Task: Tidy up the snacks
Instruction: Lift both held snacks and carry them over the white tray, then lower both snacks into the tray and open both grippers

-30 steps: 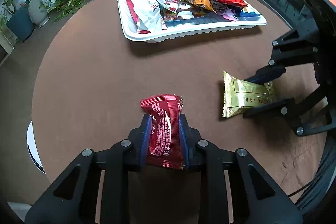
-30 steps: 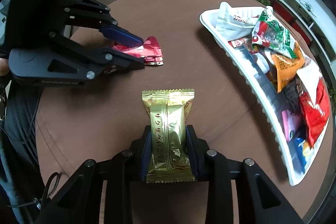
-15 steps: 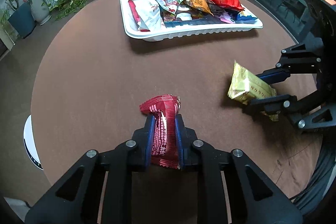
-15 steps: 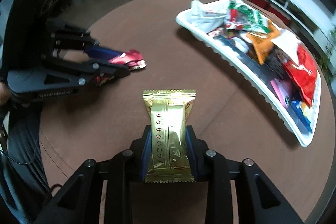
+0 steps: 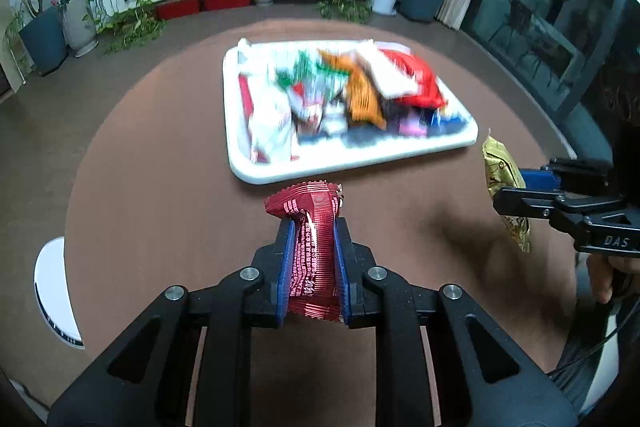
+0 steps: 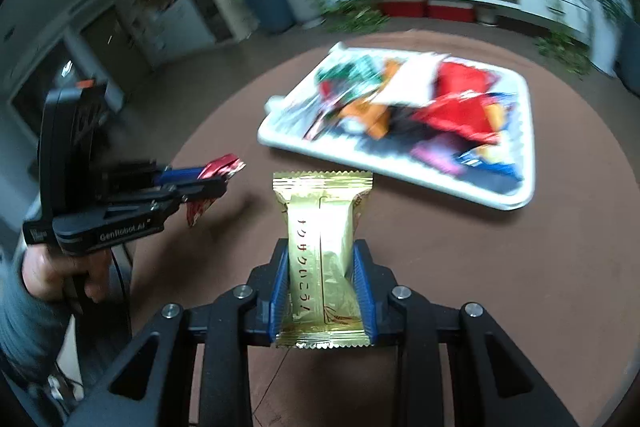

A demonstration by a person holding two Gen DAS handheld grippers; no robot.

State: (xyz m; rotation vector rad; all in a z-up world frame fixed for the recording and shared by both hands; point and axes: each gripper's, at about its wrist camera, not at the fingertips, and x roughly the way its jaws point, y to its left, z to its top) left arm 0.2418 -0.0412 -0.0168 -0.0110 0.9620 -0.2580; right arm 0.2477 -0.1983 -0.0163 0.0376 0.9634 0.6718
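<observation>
Snacks fill our white tray; our left gripper pinches the red packet, our right gripper the gold packet, both lifted for carrying there.

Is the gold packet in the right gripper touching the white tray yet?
Apart. The right wrist view shows the gold packet clamped in the right gripper, with a strip of bare brown table between its top edge and the white tray.

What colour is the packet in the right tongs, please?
Gold packet, seen best in the right wrist view.
</observation>
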